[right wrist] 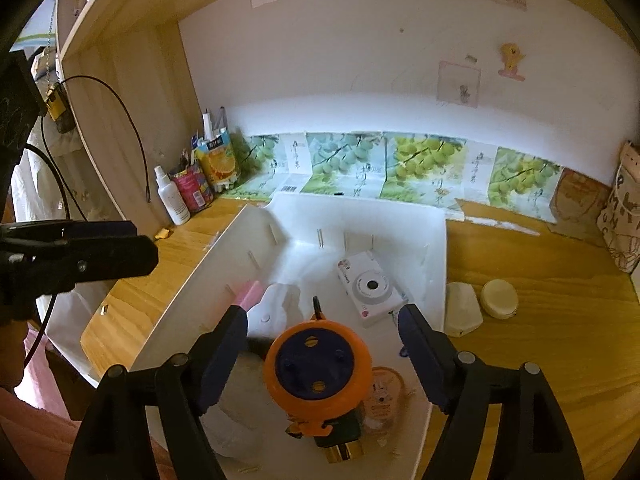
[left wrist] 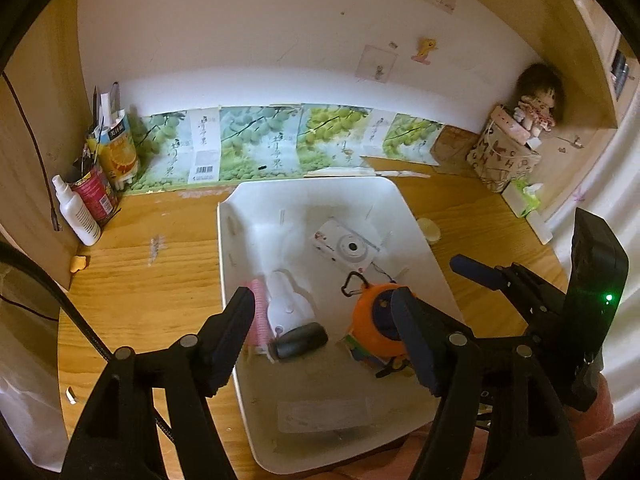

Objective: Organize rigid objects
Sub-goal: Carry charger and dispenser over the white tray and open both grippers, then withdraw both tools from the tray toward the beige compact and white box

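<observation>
- The right gripper (right wrist: 322, 344) is hanging open over the orange reel (right wrist: 318, 372), pads clear of it.
- The left gripper (left wrist: 324, 320) is gaping, gripping nothing.
- The reel is lying in the white bin (right wrist: 436, 248), near the white camera (right wrist: 370, 288).

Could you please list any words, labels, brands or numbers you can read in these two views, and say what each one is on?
None can be read with confidence.
Grape-print panels: brush-style characters and a barcode, too blurred to read.
Orange carton: dark label on top, illegible.
Red can: print too small.
White camera: small lettering beside the lens, blurred.
Patterned bag: scattered letter shapes, forming no readable word.
</observation>
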{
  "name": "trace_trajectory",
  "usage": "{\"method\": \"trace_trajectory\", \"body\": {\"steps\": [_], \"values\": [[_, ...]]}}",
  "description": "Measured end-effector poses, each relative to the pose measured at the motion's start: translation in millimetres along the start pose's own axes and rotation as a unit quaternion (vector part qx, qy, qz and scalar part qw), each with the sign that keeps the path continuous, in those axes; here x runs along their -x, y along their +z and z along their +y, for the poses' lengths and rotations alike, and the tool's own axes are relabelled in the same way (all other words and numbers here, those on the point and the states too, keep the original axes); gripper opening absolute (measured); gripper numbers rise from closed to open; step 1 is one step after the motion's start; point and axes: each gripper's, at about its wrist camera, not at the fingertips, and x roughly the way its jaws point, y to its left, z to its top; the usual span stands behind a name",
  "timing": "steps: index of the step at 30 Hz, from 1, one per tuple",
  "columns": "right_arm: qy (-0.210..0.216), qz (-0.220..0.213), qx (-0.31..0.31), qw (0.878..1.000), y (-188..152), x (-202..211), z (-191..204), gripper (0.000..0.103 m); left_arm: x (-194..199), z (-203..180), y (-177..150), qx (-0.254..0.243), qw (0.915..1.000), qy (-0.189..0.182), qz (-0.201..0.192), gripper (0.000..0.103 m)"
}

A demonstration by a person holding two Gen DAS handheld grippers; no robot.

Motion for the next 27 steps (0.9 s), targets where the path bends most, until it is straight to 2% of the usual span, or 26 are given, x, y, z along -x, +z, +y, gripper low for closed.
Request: {"method": "trace_trajectory", "body": {"steps": [13, 21, 27], "values": [[-0.001, -0.053, 0.007, 0.999, -11.6, 30.2, -26.0, 0.081, 1.1, -23.3, -7.5, 0.027, 0.9995, -0.010, -0.014, 0.074], [-0.003, -0.050, 0.036, 0.998, -17.3, 45.8, -61.2, 0.081, -9.2, -64.1, -3.2, 0.050, 0.9986, -0.013, -0.014, 0.074], [0.015, -0.055, 0.060, 0.997, -16.9, 62.8, -98.3, 0.081, -16.2, -104.5, -1.3, 0.065, 0.9977, -0.006, -0.019, 0.074]]}}
